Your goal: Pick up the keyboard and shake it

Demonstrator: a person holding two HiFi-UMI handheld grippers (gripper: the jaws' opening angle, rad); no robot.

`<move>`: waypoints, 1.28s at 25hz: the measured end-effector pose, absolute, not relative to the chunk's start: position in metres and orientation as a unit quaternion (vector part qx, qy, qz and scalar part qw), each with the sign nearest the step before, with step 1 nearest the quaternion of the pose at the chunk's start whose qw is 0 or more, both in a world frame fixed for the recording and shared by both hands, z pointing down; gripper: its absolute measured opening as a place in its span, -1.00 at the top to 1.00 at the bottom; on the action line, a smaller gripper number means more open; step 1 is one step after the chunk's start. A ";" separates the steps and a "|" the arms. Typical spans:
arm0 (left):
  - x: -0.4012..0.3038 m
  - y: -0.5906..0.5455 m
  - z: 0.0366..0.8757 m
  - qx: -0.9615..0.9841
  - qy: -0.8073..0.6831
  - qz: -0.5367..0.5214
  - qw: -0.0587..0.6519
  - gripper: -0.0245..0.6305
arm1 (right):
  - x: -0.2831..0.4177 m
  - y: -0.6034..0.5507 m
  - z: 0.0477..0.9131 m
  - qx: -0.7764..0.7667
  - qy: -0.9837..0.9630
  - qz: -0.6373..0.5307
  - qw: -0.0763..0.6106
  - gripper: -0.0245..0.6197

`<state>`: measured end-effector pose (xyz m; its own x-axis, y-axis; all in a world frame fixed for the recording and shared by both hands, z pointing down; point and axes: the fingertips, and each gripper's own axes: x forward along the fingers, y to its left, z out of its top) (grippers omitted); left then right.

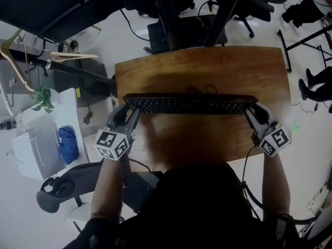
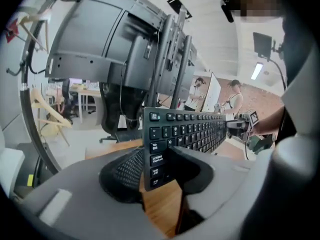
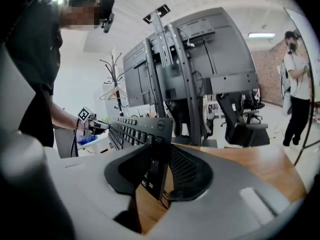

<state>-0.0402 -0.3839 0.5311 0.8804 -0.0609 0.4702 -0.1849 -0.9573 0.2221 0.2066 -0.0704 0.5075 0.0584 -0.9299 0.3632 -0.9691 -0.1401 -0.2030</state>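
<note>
A black keyboard (image 1: 189,105) is held on its long edge, keys facing me, above the wooden table (image 1: 202,69). My left gripper (image 1: 128,114) is shut on its left end, and the right gripper (image 1: 252,114) is shut on its right end. In the left gripper view the keyboard (image 2: 192,129) runs away to the right from between the left gripper (image 2: 160,170) jaws, with the key side toward the right jaw. In the right gripper view the keyboard (image 3: 135,129) stands edge-on inside the right gripper (image 3: 157,169), with its logo corner above the pads.
A monitor stand (image 1: 171,14) rises at the table's far edge, with the grey monitor back (image 3: 200,49) close ahead of both grippers. A white side table (image 1: 44,139) with a plant and a blue object stands at the left. An office chair (image 1: 57,188) is beside me. People stand at the right (image 3: 297,89).
</note>
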 end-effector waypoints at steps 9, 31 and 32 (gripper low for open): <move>-0.035 -0.390 0.426 0.990 -0.084 0.110 0.037 0.47 | 0.209 -0.073 0.410 0.780 -0.621 0.066 0.039 0.57; -0.057 -0.357 0.288 0.988 -0.119 -0.009 -0.100 0.47 | 0.201 -0.050 0.310 0.775 -0.625 -0.087 0.038 0.53; -0.057 -0.357 0.289 0.988 -0.122 -0.008 -0.099 0.47 | 0.203 -0.052 0.309 0.773 -0.627 -0.088 0.038 0.53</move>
